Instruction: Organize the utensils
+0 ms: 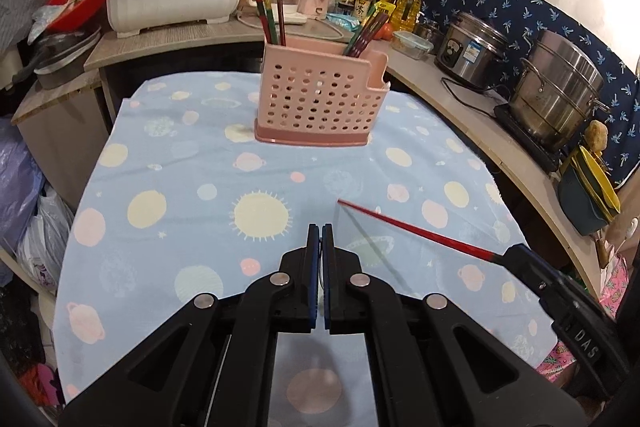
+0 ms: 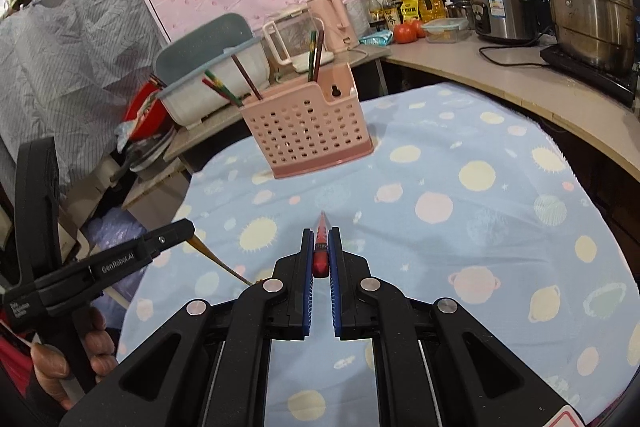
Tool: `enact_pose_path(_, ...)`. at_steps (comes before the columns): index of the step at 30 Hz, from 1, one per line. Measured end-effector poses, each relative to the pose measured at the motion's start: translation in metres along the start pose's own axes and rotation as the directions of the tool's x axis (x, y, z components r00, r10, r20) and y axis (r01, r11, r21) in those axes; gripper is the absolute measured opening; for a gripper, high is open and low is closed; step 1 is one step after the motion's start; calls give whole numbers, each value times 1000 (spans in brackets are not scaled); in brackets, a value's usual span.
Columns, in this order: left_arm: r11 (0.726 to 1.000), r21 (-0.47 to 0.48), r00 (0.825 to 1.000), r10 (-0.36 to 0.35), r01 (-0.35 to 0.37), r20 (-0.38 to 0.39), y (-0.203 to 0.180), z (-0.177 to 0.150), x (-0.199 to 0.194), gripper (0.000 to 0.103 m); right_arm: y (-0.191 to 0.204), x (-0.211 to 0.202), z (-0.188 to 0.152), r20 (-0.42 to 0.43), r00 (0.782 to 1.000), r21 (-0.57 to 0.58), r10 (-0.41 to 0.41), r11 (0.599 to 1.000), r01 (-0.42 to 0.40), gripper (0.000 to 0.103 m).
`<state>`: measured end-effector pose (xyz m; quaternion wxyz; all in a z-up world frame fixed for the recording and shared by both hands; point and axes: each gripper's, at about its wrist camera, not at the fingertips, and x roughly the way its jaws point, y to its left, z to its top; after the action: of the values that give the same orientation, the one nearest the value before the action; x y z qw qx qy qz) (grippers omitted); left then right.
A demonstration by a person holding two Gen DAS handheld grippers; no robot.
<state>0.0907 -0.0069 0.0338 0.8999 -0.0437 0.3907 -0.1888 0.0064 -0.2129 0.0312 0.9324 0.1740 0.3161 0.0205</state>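
The right wrist view shows the right gripper (image 2: pixel 321 241) clamped on a red chopstick (image 2: pixel 321 247), tip aimed at the pink holder (image 2: pixel 308 125) standing far down the table (image 2: pixel 480 227). The left gripper (image 1: pixel 321 239) pinches a brown chopstick (image 2: pixel 220 259). Tilt each stick steeper, then lower it into 1 open compartment, clear of the rim.

Pink perforated plastic utensil caddy (image 1: pixel 322 99) upright on far part of blue planet-print tablecloth, upper centre of frame. Red, green and brown chopsticks (image 1: pixel 272 13) stand tilted in its left and right compartments. Slim red tapered chopstick (image 1: pixel 416 229) held above cloth at lower right, tip pointing toward centre. Brown-yellow chopstick (image 2: pixel 218 259) at lower left in right wrist view, slanting down over cloth.
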Motion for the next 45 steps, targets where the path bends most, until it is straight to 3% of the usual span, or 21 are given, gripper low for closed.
enact_pose_path(10,999,45,997,-7,3,76,-11,45,-21,1,11,-13,53,97,995,-19,35,999,-33,7)
enact_pose_path(20,996,89,986,-6,-9,167,-18,114,-27,1,24,-7,126,187,980,-53,66,997,-58,7)
enact_pose_path(34,995,88,963,31,-56,269,-13,216,-7,1,51,32,249,356,932,-62,62,997,-43,7)
enact_pose_path(38,995,86,965,32,-56,261,-4,214,-3,1,54,38,252,351,933,-69,71,996,-50,7)
enact_pose_path(45,998,24,986,55,-60,158,36,162,17,1,43,39,197,280,956,-44,84,996,-75,7)
